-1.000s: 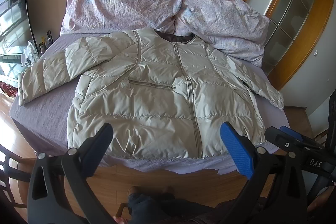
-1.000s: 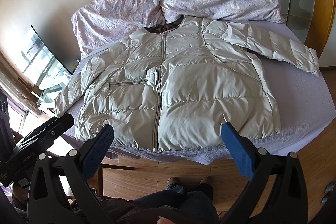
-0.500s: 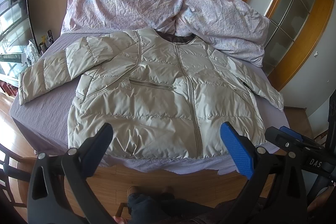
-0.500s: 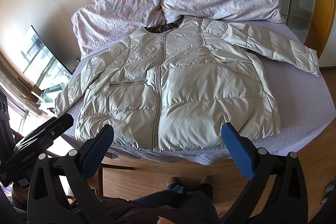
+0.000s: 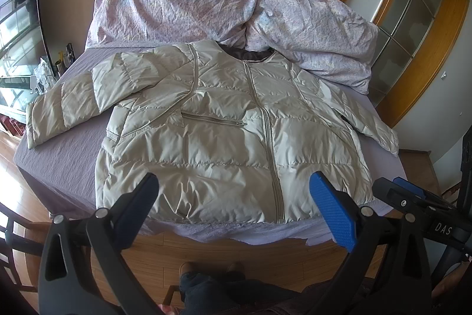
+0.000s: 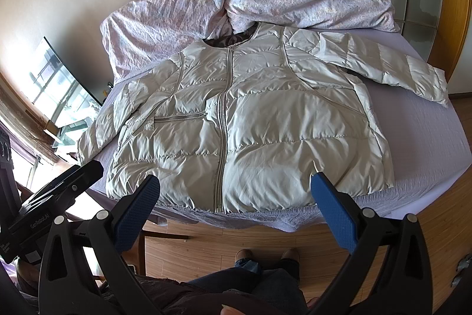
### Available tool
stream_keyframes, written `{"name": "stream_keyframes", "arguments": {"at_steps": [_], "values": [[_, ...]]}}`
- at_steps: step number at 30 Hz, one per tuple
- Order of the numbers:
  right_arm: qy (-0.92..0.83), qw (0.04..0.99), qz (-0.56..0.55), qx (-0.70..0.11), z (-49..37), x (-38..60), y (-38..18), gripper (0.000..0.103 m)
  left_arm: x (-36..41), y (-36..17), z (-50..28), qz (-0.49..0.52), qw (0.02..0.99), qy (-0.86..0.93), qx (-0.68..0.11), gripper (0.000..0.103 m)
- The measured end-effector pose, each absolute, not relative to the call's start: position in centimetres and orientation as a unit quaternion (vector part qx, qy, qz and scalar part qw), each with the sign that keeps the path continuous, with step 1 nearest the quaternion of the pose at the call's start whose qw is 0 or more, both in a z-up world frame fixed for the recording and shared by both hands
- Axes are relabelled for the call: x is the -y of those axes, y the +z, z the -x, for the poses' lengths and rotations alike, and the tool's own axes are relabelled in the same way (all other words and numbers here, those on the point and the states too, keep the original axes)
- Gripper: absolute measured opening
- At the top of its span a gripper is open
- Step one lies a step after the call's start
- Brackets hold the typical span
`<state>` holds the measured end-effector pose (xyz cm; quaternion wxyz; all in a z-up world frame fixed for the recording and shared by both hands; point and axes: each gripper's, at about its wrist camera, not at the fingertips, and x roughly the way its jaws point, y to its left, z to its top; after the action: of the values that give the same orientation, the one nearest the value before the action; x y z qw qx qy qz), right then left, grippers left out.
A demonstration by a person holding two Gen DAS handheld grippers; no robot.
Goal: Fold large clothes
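Because nothing is folded yet, I read this as the staging pose. The bed [image 5: 59, 167] gives a broad flat surface, with the rumpled floral duvet [image 5: 183, 2] pushed to the headboard to clear room. The pale quilted puffer jacket [image 5: 224, 138] lies zipped, front up, hem toward me, both sleeves spread outward (ready to be turned in first, I judge). My left gripper [image 5: 233, 197] and right gripper [image 6: 236, 197] hover short of the hem, jaws spread wide, holding nothing.
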<state>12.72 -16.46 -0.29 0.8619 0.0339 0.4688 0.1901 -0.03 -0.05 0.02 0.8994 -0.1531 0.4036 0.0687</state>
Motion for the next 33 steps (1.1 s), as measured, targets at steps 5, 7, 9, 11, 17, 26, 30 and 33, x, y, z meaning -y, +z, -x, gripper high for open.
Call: {"name": "stream_keyframes", "arguments": {"at_steps": [5, 7, 9, 11, 17, 26, 30, 33], "values": [[0.190, 0.862, -0.034, -0.469, -12.76, 16.44, -0.30, 0.102, 0.00, -0.02, -0.01, 0.153, 0.899, 0.068, -0.404, 0.101], [0.190, 0.862, -0.034, -0.469, -12.76, 16.44, -0.30, 0.102, 0.04, -0.02, -0.01, 0.153, 0.899, 0.068, -0.404, 0.101], [0.190, 0.862, -0.034, -0.469, -12.78, 16.44, -0.31, 0.102, 0.00, -0.02, -0.01, 0.153, 0.899, 0.068, -0.404, 0.101], [0.190, 0.862, -0.034, -0.469, -12.79, 16.44, -0.31, 0.102, 0.01, -0.02, -0.01, 0.153, 0.899, 0.067, -0.404, 0.101], [0.190, 0.862, -0.034, -0.469, -12.82, 16.42, -0.33, 0.102, 0.01, -0.01, -0.01, 0.153, 0.899, 0.068, -0.404, 0.101], [0.190, 0.862, -0.035, -0.469, -12.88, 16.40, -0.36, 0.102, 0.00, -0.02, -0.01, 0.153, 0.899, 0.068, -0.404, 0.101], [0.190, 0.861, -0.035, -0.470, -13.01, 16.41, -0.41, 0.102, 0.00, -0.02, -0.02, 0.153, 0.899, 0.068, -0.404, 0.101], [0.190, 0.861, -0.036, -0.470, -13.10, 16.41, -0.44, 0.102, 0.00, -0.02, -0.01, 0.153, 0.899, 0.068, -0.404, 0.101]]}}
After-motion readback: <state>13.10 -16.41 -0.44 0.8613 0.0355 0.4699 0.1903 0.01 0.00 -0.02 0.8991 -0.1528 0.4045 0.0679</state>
